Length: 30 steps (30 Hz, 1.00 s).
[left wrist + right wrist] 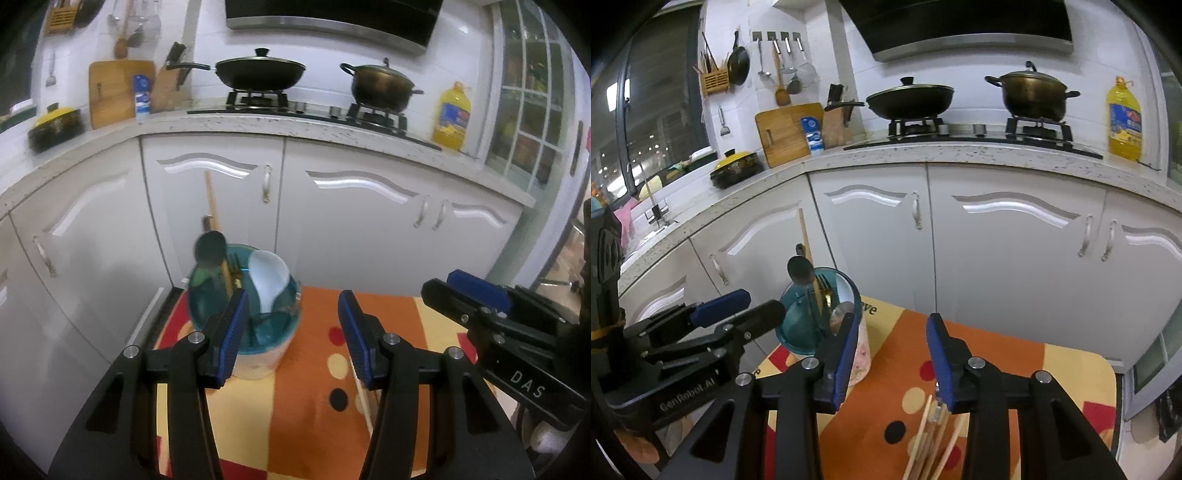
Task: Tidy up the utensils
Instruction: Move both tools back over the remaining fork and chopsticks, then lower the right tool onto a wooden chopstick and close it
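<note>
A teal-and-white utensil holder (255, 325) stands at the far left of a small table with an orange patterned cloth (314, 369). It holds a dark spoon (208, 248), a long wooden stick (212, 201), a fork (823, 286) and a white scoop (267, 275). It also shows in the right wrist view (812, 321). My left gripper (291, 332) is open and empty, just in front of and right of the holder. My right gripper (892, 354) is open and empty above several wooden chopsticks (931, 439) lying on the cloth. One chopstick shows in the left wrist view (364, 402).
White kitchen cabinets (332, 206) stand close behind the table. On the counter are a wok (260, 72), a pot (382, 85), an oil bottle (452, 116) and a cutting board (114, 92). The right gripper's body (498, 325) is at the table's right side.
</note>
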Motion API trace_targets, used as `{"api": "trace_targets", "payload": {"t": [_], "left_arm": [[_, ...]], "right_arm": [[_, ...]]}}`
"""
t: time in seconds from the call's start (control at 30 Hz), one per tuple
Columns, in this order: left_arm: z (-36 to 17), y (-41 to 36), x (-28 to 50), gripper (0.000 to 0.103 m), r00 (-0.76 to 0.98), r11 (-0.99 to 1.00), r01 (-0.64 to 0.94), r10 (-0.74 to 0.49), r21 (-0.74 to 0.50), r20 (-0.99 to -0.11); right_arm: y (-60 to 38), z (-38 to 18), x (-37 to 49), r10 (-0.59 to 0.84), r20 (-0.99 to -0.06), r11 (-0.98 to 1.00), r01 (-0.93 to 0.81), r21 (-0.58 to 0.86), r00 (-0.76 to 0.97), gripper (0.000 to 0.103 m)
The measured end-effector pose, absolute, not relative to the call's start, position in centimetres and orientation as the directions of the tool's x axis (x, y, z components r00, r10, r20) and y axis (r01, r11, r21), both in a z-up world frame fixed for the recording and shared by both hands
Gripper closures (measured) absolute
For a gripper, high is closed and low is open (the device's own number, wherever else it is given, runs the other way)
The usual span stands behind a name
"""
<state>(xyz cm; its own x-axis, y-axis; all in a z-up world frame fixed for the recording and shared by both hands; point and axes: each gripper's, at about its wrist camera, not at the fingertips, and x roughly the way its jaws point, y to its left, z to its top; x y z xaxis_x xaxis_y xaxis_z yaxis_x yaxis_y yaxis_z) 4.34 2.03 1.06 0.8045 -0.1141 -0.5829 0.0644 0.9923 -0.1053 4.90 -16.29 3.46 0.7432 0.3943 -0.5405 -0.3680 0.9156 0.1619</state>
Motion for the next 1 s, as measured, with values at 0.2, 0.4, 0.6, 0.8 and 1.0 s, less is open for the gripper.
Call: {"api": "trace_targets", "payload": {"t": [0.2,0.4,0.6,0.8,1.0], "left_arm": [[0.7,0.1,4.0,0.053,0.793,0.99,0.1,-0.141,-0.101,-0.593],[0.3,-1.5,3.8,0.053,0.779,0.986,0.134,-0.167,-0.099,-0.605],[-0.2,-2.4,4.1,0.053,0.767,0.983,0.151,-0.18,-0.101,-0.616],[-1.0,-2.7,4.3,0.053,0.754,0.982,0.156,-0.188,-0.106,-0.629],[-2.7,-1.6,4.9,0.053,0.71,0.974,0.145,-0.224,-0.172,-0.668]], "right_arm": [[-17.5,3.2,3.9,0.367,-0.547,0.928,-0.338,0.159,0.752,0.066],[-18.7,2.5,3.5,0.35,-0.561,0.935,-0.314,0.164,0.75,0.066],[-19.6,2.1,3.1,0.336,-0.573,0.941,-0.295,0.167,0.747,0.066],[-20.3,1.4,3.4,0.33,-0.589,0.943,-0.28,0.178,0.738,0.066],[-21.2,0.1,3.8,0.32,-0.611,0.947,-0.256,0.192,0.724,0.066]]}}
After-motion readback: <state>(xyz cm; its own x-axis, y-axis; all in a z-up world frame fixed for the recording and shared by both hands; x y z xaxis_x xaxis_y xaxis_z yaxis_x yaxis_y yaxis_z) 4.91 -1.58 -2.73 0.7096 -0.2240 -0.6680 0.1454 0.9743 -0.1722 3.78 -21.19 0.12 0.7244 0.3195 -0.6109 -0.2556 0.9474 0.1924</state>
